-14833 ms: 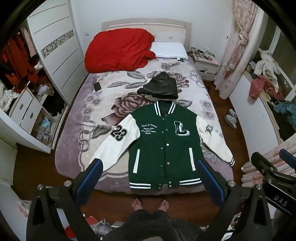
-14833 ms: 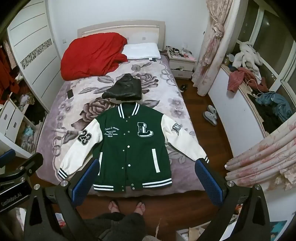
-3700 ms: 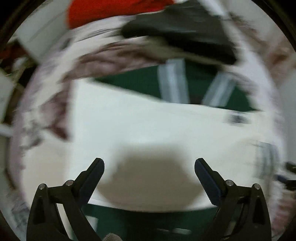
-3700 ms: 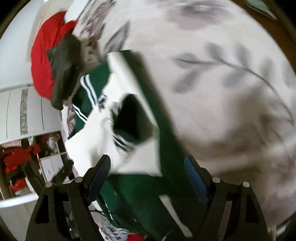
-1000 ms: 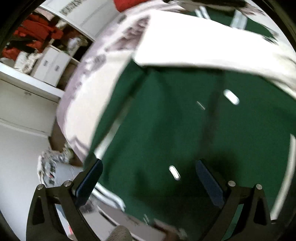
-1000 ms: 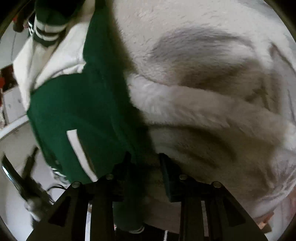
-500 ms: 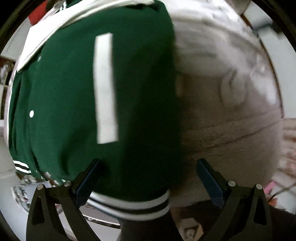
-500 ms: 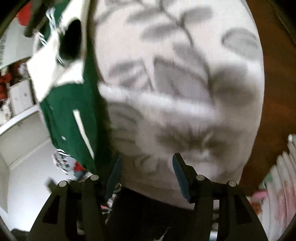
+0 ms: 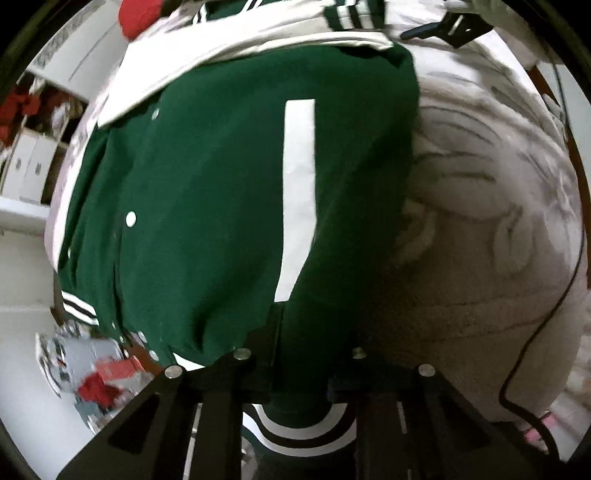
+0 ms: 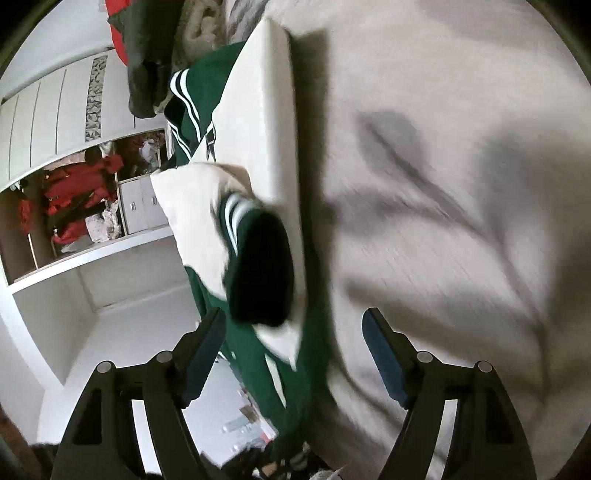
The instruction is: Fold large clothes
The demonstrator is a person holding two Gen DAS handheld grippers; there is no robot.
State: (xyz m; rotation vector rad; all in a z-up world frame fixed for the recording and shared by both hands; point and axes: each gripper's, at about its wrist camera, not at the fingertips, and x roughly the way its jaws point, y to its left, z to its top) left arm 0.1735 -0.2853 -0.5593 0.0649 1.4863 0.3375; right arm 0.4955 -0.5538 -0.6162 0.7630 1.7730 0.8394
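Note:
The green varsity jacket [image 9: 207, 192] lies face up on the floral bed blanket [image 9: 487, 229], both white sleeves folded across its chest. My left gripper [image 9: 299, 354] is shut on the jacket's lower right corner by the striped hem [image 9: 295, 432]. In the right wrist view the jacket [image 10: 266, 354] runs up the left of centre, with a white sleeve [image 10: 269, 110] and a striped cuff [image 10: 255, 258] on top. My right gripper [image 10: 293, 336] is open, its jaws apart over the jacket's right edge and the blanket [image 10: 461, 184].
A black garment [image 10: 147, 66] and a red duvet [image 9: 138, 14] lie toward the head of the bed. An open wardrobe with red clothes [image 10: 74, 199] and white drawers [image 9: 29, 162] stand to the left. The other gripper [image 9: 439, 27] shows at the far edge.
My left gripper has closed on the jacket's bottom right corner. My right gripper has moved up along the jacket's right edge toward the folded sleeves and stays open.

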